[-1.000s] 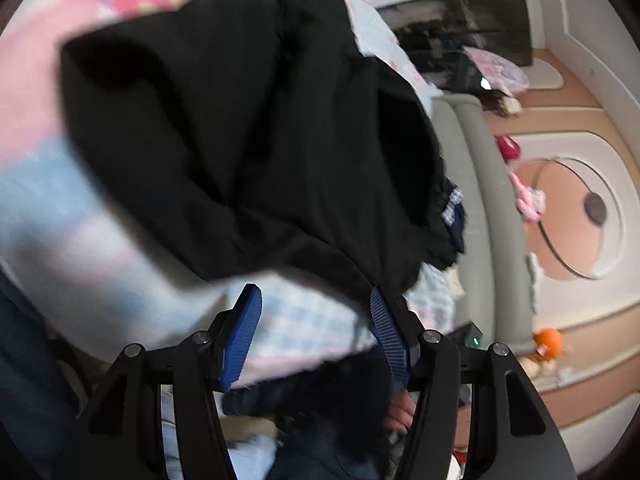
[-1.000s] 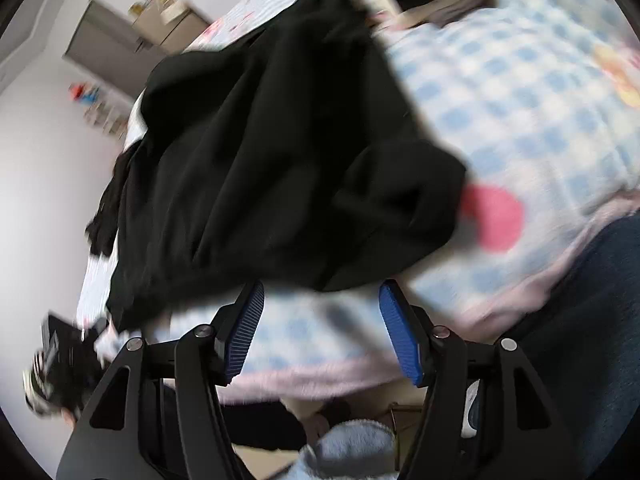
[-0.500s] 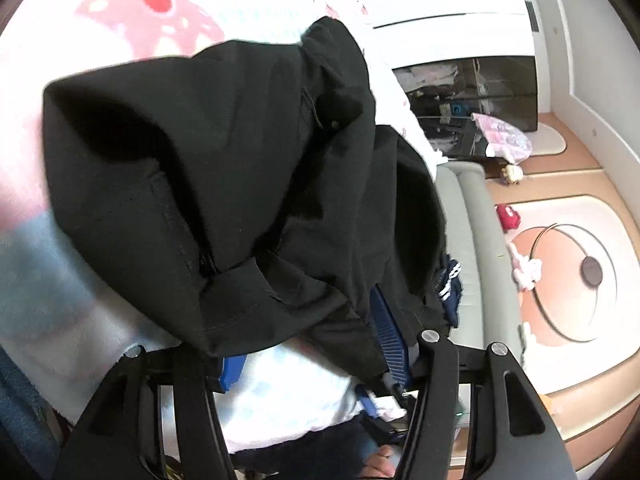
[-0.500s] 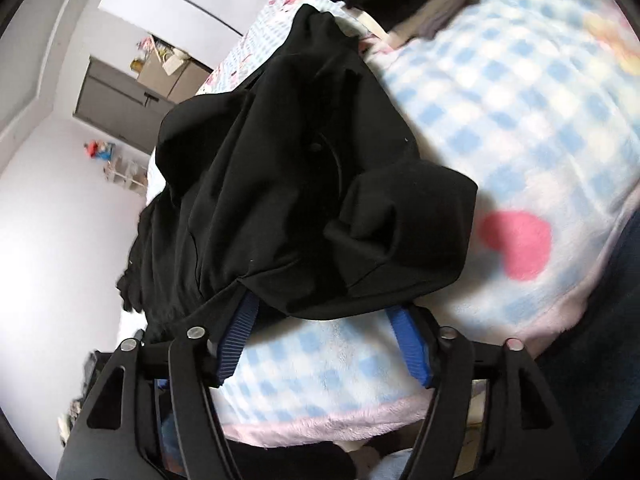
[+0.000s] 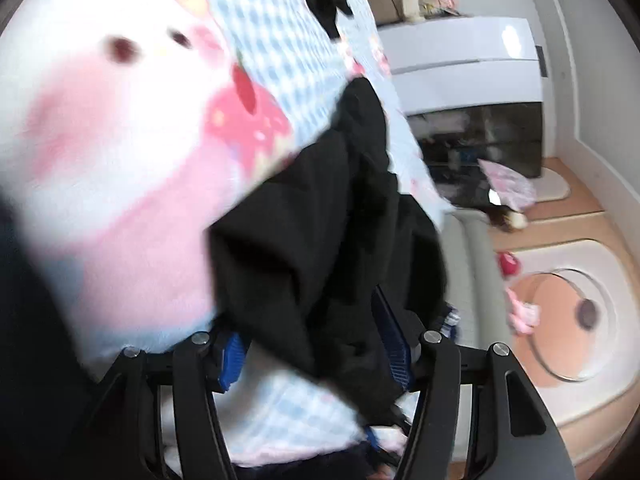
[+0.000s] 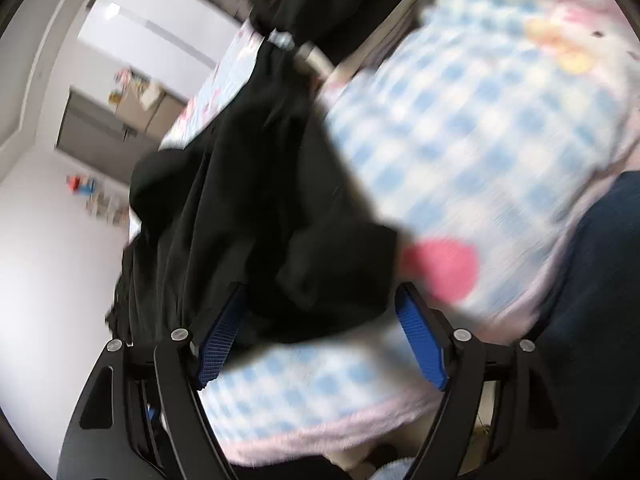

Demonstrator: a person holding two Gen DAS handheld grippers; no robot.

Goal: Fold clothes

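A black garment [image 5: 320,240] lies crumpled on a blue-and-white checked blanket [image 5: 280,60] with pink cartoon prints. In the left wrist view its near folds hang between the blue pads of my left gripper [image 5: 312,352], which stands open and wide. In the right wrist view the same black garment [image 6: 248,220] has a bunched corner lying between the pads of my right gripper [image 6: 320,340], also open. The checked blanket [image 6: 460,140] spreads to the right of it. Both views are blurred by motion.
A white cabinet [image 5: 472,60] and a grey padded edge [image 5: 476,272] lie right of the blanket, with a red toy [image 5: 509,264] on the floor. A dark clothes pile [image 6: 320,0] sits at the far end. A person's dark trouser leg [image 6: 592,280] is at right.
Both grippers closed in on the garment's near edge, so its folds now lie between their pads. Since half a second ago the views have swung and blurred; the left view shows more pink print.
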